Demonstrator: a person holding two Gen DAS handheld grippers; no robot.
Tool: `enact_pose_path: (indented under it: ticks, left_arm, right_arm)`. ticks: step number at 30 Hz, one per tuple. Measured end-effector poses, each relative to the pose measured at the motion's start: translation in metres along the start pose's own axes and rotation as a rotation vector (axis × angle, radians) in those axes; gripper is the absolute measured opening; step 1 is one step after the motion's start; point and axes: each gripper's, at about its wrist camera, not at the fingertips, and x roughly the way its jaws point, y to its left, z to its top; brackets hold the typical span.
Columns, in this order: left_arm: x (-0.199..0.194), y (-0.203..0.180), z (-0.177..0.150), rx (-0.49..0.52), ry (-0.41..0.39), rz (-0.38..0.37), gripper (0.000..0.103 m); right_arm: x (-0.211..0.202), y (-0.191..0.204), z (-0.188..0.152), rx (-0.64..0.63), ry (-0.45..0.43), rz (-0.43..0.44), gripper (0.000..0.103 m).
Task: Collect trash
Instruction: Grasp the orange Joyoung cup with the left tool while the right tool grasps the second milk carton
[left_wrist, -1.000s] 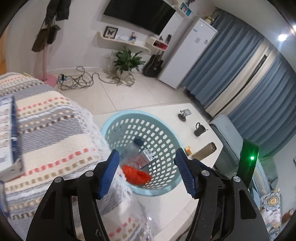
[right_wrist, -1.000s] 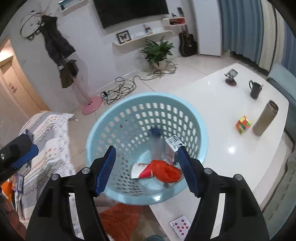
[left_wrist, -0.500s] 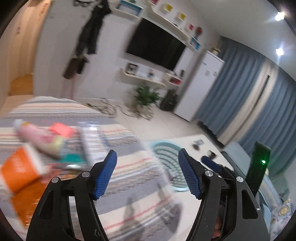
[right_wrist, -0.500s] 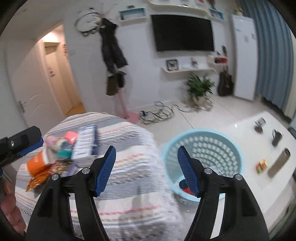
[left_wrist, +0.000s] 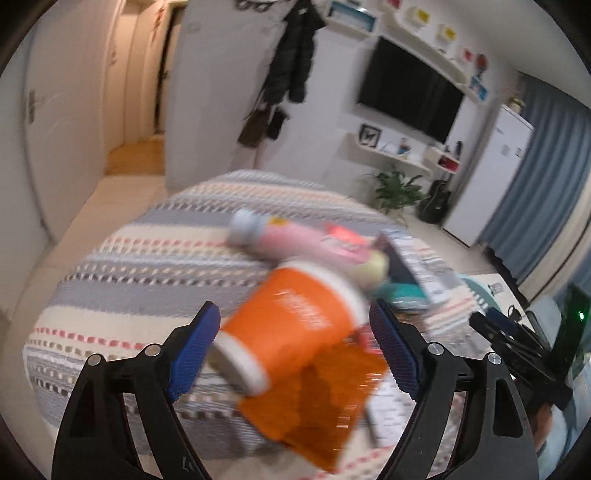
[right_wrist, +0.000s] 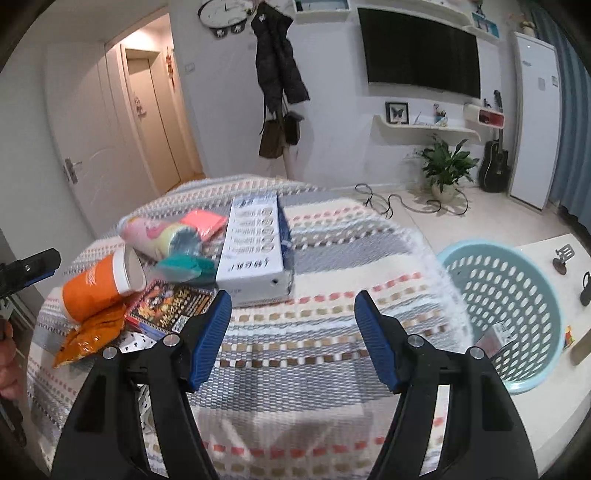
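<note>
A pile of trash lies on the striped blanket. An orange paper cup lies on its side between my open left gripper's fingers, not gripped; it also shows in the right wrist view. An orange snack bag lies under it. A pink bottle, a teal wrapper, a printed packet and a white and blue box lie beside. My right gripper is open and empty above the blanket. The light blue basket stands to the right.
The basket stands on a white table with a black cup, a stand and a puzzle cube. A potted plant, cables on the floor, a guitar and a coat rack stand along the far wall.
Both grippers have swung away from the basket to the blanket. The left gripper has closed in on the orange cup, which now sits between its fingers.
</note>
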Motion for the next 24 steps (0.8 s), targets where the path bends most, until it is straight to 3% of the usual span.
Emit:
enact_pose_path:
  ticks: [6, 13, 17, 24]
  left_arm:
    - [0.022, 0.026, -0.004, -0.069, 0.076, -0.054, 0.081]
    - [0.014, 0.001, -0.026, -0.057, 0.195, -0.212, 0.08]
    - [0.019, -0.015, -0.019, 0.001, 0.18, -0.162, 0.082]
    - [0.06, -0.026, -0.013, 0.047, 0.258, -0.079, 0.081]
  right_arm:
    - [0.007, -0.002, 0.001, -0.008, 0.016, -0.005, 0.065]
    - [0.007, -0.002, -0.001, -0.006, 0.013, 0.001, 0.065]
    - [0.007, 0.001, -0.001, -0.022, 0.011, -0.008, 0.065]
    - [0.007, 0.002, 0.017, -0.033, 0.027, 0.028, 0.065]
